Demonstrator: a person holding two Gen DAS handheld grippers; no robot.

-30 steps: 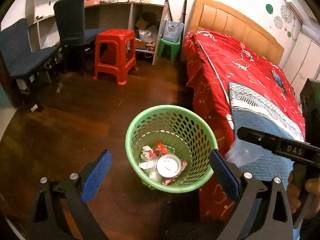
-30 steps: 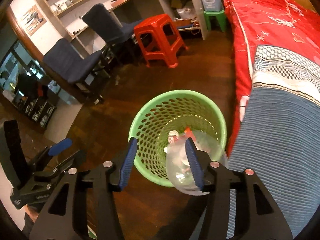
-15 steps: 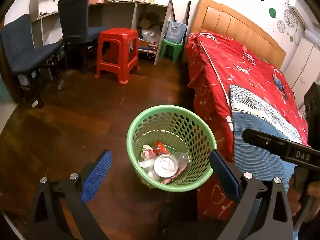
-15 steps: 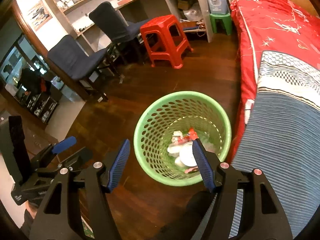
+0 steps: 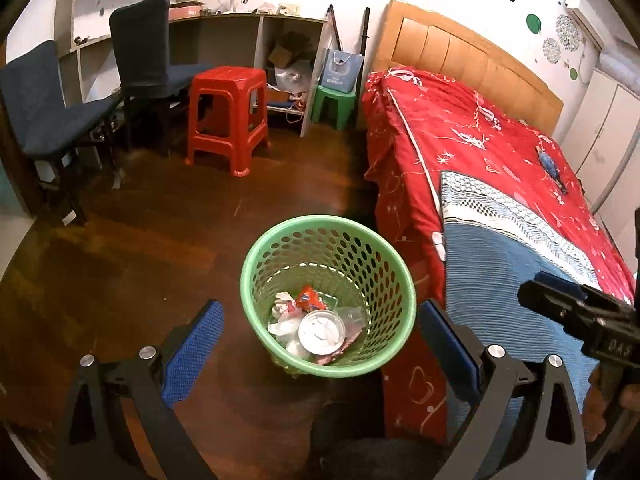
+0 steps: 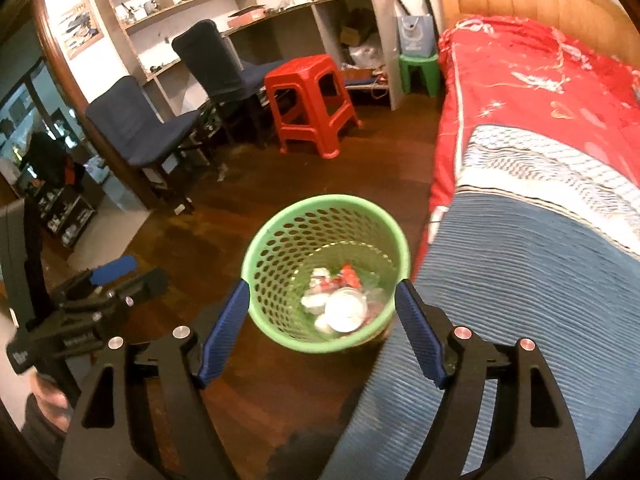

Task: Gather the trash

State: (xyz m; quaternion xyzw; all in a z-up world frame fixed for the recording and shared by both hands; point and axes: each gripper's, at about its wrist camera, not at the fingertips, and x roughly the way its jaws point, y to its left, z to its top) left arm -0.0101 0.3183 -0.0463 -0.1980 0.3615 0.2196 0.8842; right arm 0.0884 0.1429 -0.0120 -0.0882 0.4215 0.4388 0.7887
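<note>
A green perforated basket (image 5: 256,264) stands on the wood floor beside the bed; it also shows in the right wrist view (image 6: 264,256). Inside lie a clear plastic cup with a white lid (image 5: 322,329), a red wrapper (image 5: 308,298) and crumpled white paper (image 5: 282,306); the cup also shows in the right wrist view (image 6: 346,312). My left gripper (image 5: 320,344) is open and empty, above the basket's near rim. My right gripper (image 6: 322,320) is open and empty, also above the basket.
A bed with a red cover (image 5: 460,148) and blue blanket (image 5: 504,280) is right of the basket. A red stool (image 5: 228,116), a small green stool (image 5: 334,104), two dark chairs (image 5: 148,60) and a desk with shelves stand at the back.
My right gripper opened and let go of the clear cup, which dropped into the basket. Both grippers have pulled back slightly from the basket.
</note>
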